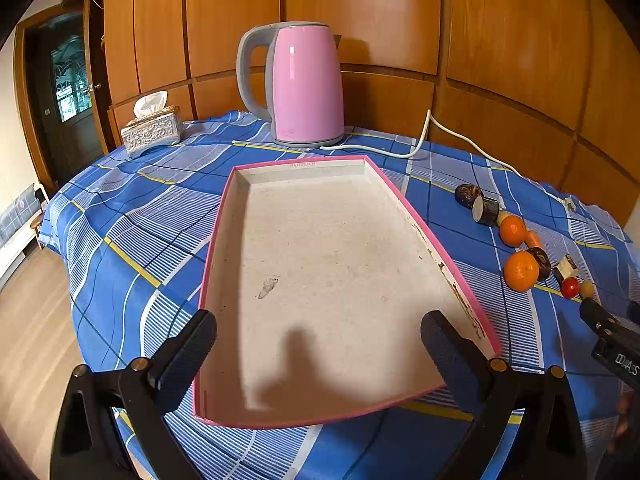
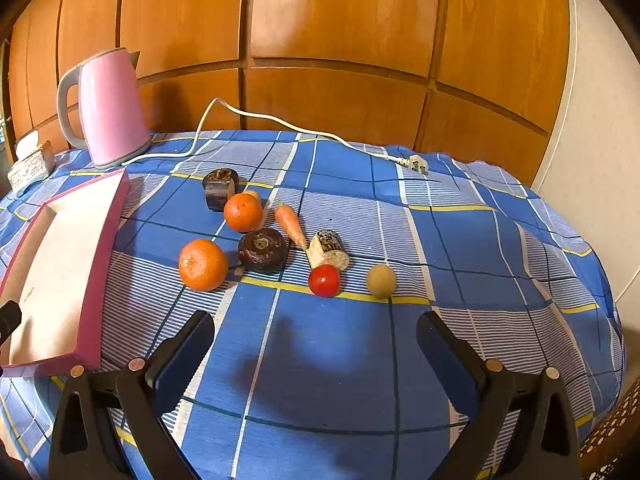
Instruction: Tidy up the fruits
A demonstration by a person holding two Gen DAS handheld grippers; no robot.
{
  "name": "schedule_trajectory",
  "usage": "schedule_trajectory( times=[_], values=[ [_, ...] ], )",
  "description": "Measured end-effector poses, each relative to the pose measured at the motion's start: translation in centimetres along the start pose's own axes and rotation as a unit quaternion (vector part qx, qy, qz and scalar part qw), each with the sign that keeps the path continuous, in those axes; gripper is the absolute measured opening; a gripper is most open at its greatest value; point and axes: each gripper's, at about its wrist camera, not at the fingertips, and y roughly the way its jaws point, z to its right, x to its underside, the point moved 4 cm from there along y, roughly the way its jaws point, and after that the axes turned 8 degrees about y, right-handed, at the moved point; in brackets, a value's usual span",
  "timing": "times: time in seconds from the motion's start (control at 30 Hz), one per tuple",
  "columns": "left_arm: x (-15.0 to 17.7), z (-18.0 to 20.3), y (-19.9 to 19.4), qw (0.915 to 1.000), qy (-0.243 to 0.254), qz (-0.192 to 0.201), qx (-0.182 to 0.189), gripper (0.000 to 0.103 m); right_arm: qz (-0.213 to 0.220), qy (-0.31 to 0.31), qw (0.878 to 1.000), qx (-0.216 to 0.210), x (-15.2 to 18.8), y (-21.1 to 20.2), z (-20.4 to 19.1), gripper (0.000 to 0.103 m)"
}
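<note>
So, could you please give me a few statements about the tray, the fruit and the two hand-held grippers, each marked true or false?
1. The pink-rimmed shallow cardboard tray holds no fruit. True.
2. The right hand-held gripper is shut on the small red tomato. False: its jaws are open and the tomato lies on the cloth ahead of them.
3. Two round orange mandarins lie on the blue checked tablecloth. True.
4. The pink electric kettle stands inside the tray. False: it stands on the cloth behind it.
5. The left hand-held gripper is open over the tray's near end. True.
</note>
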Motion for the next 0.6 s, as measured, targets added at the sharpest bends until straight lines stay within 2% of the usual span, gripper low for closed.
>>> schedule_trajectory(
  times=[0.6],
  values=[
    [0.02,0.34,0.04,1.0,0.002,-0.003,0.001,0.103,0.002,-0.001,1.0,-0.002,-0.07,-0.13,-0.02,0.103]
  ],
)
